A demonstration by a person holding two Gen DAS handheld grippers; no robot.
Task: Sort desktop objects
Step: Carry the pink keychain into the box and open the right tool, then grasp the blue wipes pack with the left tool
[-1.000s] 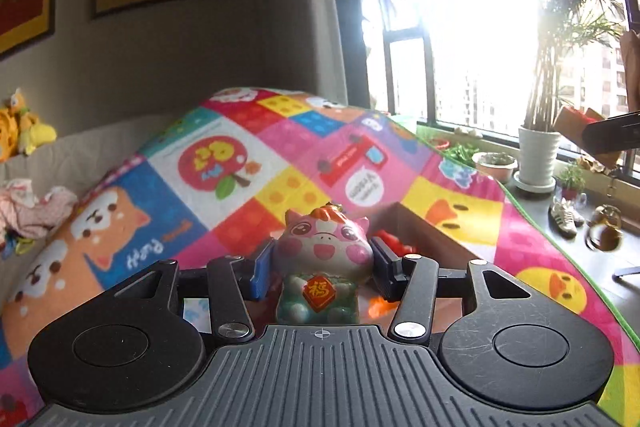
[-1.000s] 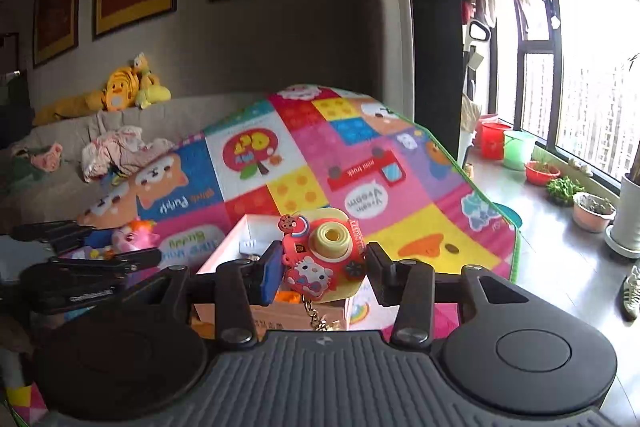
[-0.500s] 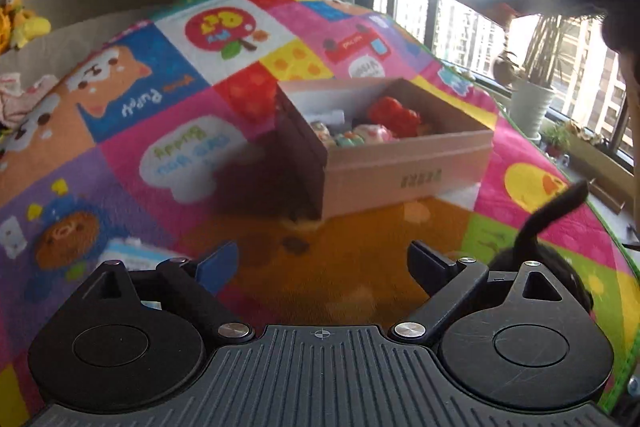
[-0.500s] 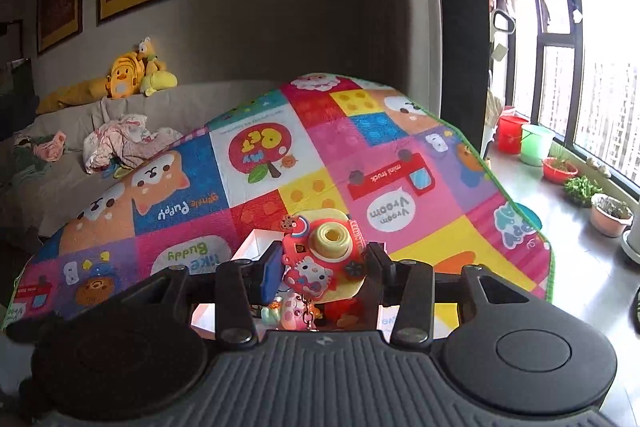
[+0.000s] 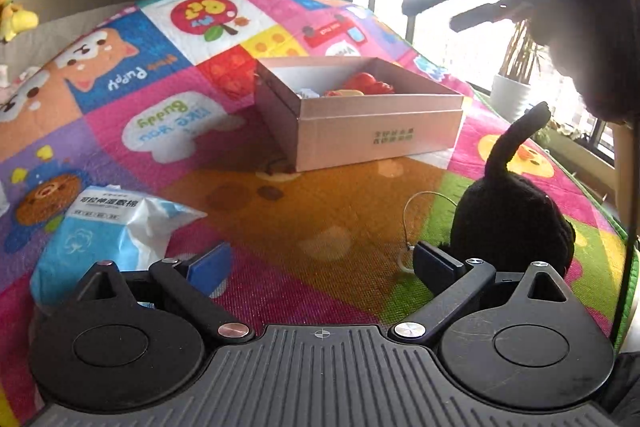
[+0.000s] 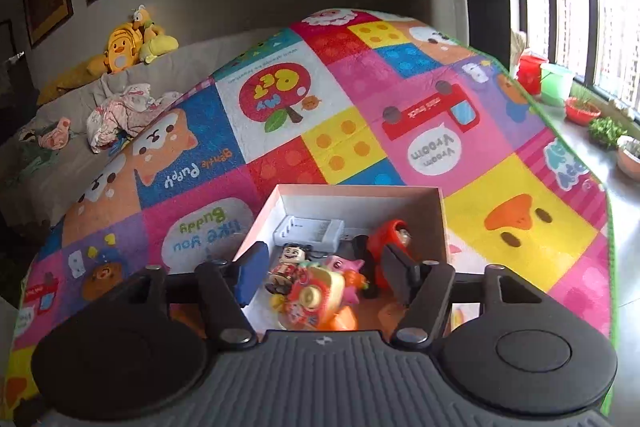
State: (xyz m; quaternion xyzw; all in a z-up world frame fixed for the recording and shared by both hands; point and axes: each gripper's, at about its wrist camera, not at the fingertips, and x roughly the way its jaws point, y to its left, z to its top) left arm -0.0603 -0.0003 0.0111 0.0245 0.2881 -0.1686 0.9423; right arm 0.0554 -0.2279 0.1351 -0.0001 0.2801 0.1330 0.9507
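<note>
My right gripper (image 6: pixel 324 275) hangs over the near end of the pink cardboard box (image 6: pixel 360 190). Its jaws are opening, and the red and yellow toy camera (image 6: pixel 316 295) lies loose in the box below them, clear of both pads. A pink pig (image 6: pixel 345 265), a small doll figure (image 6: pixel 286 267), a red toy (image 6: pixel 394 237) and a white charger (image 6: pixel 308 231) lie beside it. My left gripper (image 5: pixel 322 265) is low over the play mat in front of the box (image 5: pixel 376 131). Its jaws are still opening, wide apart with nothing between them.
A black plush cat (image 5: pixel 512 223) with a wire loop sits just right of the left gripper. A blue and white packet (image 5: pixel 100 239) lies at its left. The colourful play mat (image 6: pixel 516 211) ends at a green border on the right; plant pots (image 6: pixel 582 111) stand by the window.
The left gripper let go of the pig toy, which now lies in the box, and came down low in front of it. The right gripper moved over the box and released the toy camera.
</note>
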